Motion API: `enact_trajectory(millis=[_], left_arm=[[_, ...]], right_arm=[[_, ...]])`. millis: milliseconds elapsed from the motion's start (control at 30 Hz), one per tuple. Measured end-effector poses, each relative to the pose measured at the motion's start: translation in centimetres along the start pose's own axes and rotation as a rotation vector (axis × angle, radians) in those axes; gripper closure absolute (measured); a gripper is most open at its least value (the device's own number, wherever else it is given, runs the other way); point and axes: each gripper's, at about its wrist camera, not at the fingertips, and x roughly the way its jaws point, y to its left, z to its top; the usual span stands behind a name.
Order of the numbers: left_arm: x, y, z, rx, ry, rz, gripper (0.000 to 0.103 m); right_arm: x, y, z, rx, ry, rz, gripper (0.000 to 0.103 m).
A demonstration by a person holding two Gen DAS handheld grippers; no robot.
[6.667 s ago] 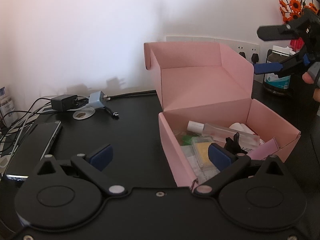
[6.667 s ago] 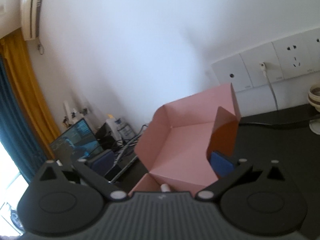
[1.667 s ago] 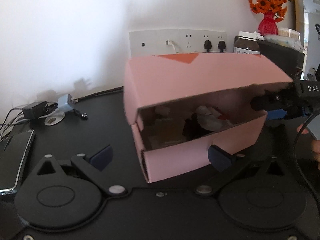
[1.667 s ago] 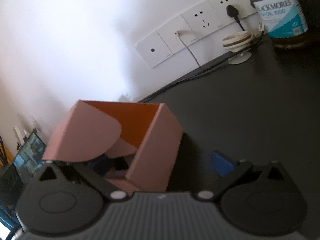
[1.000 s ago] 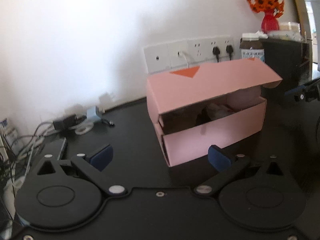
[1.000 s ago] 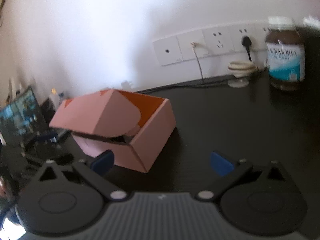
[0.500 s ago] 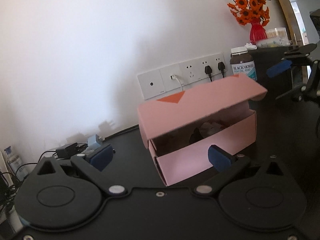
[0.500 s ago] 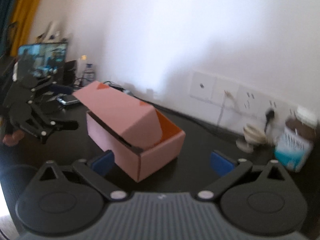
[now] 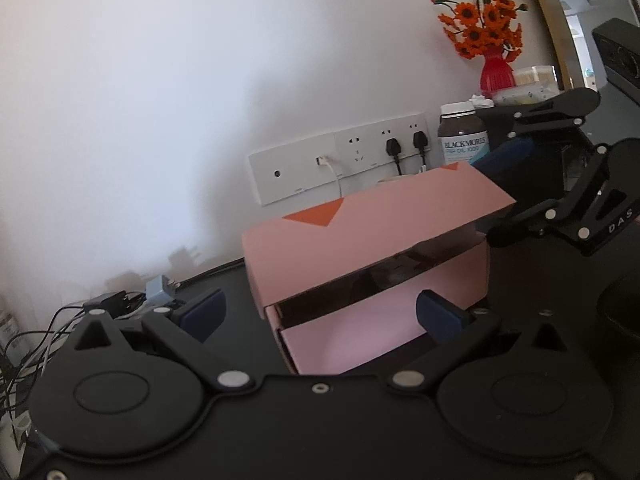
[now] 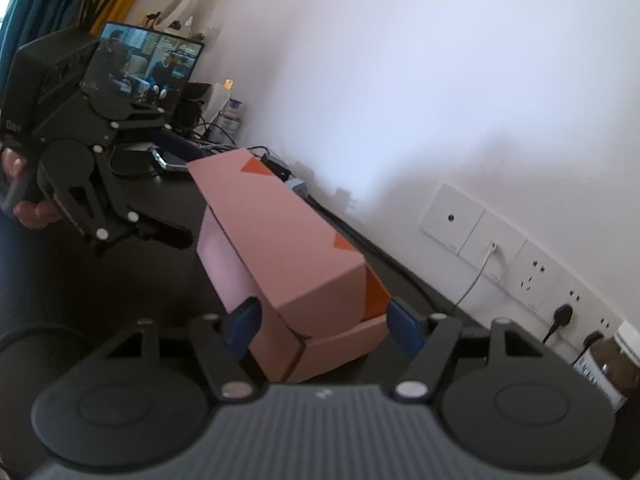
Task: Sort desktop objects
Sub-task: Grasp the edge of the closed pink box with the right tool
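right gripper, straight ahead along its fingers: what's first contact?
Most likely the pink box. The right gripper, jaws just closing, has the box's near end between its pads, the lid's end face dead ahead. Whether the pads already touch is unclear.

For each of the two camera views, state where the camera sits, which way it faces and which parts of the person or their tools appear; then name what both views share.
Left wrist view: sits on the left gripper, facing the long front of the pink box and the wall sockets; its fingers frame the box, the right gripper is at the box's far end.
Right wrist view: sits on the right gripper, looking along the pink box from its end, jaws just closing around it; the left gripper and a hand show.
Shared: box, sockets, brown jar.
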Motion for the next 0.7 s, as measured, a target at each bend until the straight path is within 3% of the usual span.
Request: enact_trajectory(millis=[300,400,700], left_arm=[[0.0,0.0,0.1,-0.027,-0.014,-0.009,0.000],[-0.1,-0.1,0.0,-0.024,-0.017,-0.021,0.000],[-0.5,-0.3,-0.1,-0.018,-0.022,-0.049,0.000]], right_arm=[[0.3,-0.2,0.3,-0.019,-0.016,0.048,0.039],[0.5,-0.5,0.4,0.007,-0.013,0.071,0.048],[0.3,-1.7,0.2,0.172,-0.006,0.163,0.049]])
